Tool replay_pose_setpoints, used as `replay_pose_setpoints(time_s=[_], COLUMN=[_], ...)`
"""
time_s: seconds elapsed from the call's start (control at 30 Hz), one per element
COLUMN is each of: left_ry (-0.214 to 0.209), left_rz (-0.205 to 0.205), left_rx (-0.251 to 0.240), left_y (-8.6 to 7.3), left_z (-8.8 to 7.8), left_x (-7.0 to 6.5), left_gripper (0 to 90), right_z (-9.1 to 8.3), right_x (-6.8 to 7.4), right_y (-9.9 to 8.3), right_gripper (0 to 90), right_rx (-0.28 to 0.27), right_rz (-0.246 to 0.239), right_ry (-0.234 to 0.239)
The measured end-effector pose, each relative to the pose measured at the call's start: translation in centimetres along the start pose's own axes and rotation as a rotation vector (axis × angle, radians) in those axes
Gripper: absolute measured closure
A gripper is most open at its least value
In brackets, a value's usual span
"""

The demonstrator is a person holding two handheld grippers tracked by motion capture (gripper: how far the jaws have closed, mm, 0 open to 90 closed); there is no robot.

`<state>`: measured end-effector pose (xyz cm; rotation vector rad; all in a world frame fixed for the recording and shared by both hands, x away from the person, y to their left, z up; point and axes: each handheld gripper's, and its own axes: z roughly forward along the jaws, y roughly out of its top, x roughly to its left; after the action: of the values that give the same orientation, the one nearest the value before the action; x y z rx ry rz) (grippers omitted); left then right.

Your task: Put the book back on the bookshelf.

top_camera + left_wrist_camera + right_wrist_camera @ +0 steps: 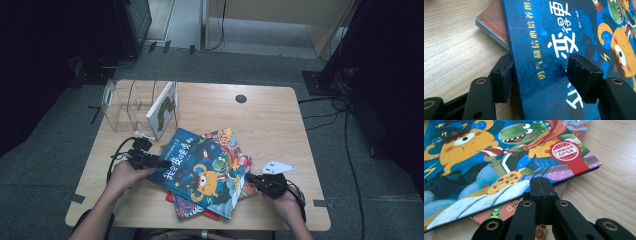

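Blue picture book point(202, 172) tops the stack point(192, 210); left tool point(541, 75) straddles it loosely, right tool point(541, 188) closed empty.

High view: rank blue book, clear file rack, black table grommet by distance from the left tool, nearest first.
From the left tool:
1. Blue book, right at its tips, on top of the stack.
2. Clear file rack, beyond it at the table's far left.
3. Black table grommet, farthest, near the far edge.

Black right gripper point(541, 187), jaws pressed together, sits at the edge of a blue picture book point(486, 162) stacked on other books point(501, 212) on a wooden table point(609, 182).
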<state>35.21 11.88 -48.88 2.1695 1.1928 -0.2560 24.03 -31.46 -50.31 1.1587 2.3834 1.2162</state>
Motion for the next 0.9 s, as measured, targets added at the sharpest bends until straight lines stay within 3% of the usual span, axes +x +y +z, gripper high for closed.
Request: replay_pose_setpoints(time_s=[0.23, 0.43, 0.53, 0.6, 0.9], left_ry=[-0.024, -0.002, -0.024, -0.032, 0.008], left_rz=[-0.024, -0.042, -0.067, -0.063, -0.036], left_rx=[0.009, 0.014, -0.018, -0.037, 0.005], left_y=[0.1, 0.3, 0.5, 0.6, 2.3], left_z=[0.1, -0.1, -1.1, -1.9, -5.4], left_x=[0.5, 0.1, 0.1, -0.1, -2.1], left_gripper=[38.9, 39.3, 45.1, 48.6, 54.9], right_z=[0.2, 0.4, 0.4, 0.4, 0.9], right_x=[0.0, -0.3, -0.3, -0.4, -0.1], right_y=[0.2, 0.3, 0.3, 0.3, 0.7], right_gripper=[90.0, 90.0, 90.0, 90.0, 90.0], right_rx=[0.000, -0.003, -0.001, -0.001, -0.001], right_rz=[0.005, 0.023, 0.018, 0.018, 0.011], right_ry=[0.003, 0.020, 0.021, 0.024, 0.032])
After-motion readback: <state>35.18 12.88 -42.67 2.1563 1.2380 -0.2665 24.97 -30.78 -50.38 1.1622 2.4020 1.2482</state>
